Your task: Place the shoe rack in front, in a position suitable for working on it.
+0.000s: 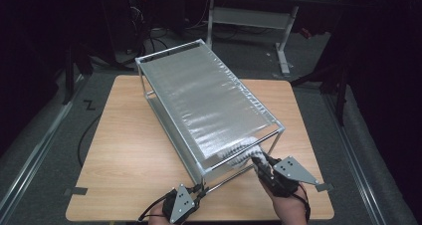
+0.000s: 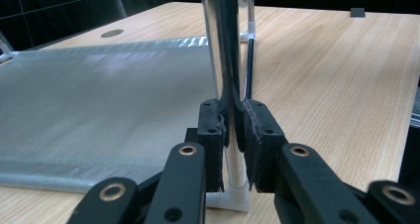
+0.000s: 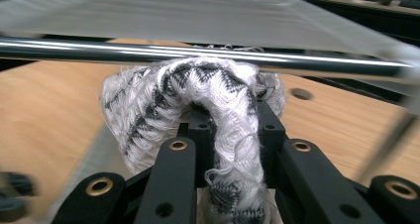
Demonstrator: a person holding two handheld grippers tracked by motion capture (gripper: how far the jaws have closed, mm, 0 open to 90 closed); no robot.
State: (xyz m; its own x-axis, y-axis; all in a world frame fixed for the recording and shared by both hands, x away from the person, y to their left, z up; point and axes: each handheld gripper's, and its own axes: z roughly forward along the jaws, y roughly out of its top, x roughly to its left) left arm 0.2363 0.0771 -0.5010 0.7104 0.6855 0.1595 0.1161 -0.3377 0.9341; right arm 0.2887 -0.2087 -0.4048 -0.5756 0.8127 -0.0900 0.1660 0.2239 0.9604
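Observation:
A metal rack (image 1: pixel 209 98) with two silvery fabric shelves stands slanted across the wooden table (image 1: pixel 124 150). My left gripper (image 1: pixel 198 190) is shut on the rack's near corner post (image 2: pixel 232 75), seen upright between its pads in the left gripper view. My right gripper (image 1: pixel 260 164) is shut on a black-and-white knitted cloth (image 3: pixel 198 100), a bundle held just under the rack's front rail (image 3: pixel 148 53). In the high view that cloth (image 1: pixel 242 152) lies between the two shelves at the rack's near right end.
The lower shelf fabric (image 2: pixel 94 100) lies just above the tabletop. Bare wood shows left and right of the rack. A white-legged desk (image 1: pixel 249 21) stands beyond the table on the dark floor. Tape tabs (image 1: pixel 75 191) mark the table's near corners.

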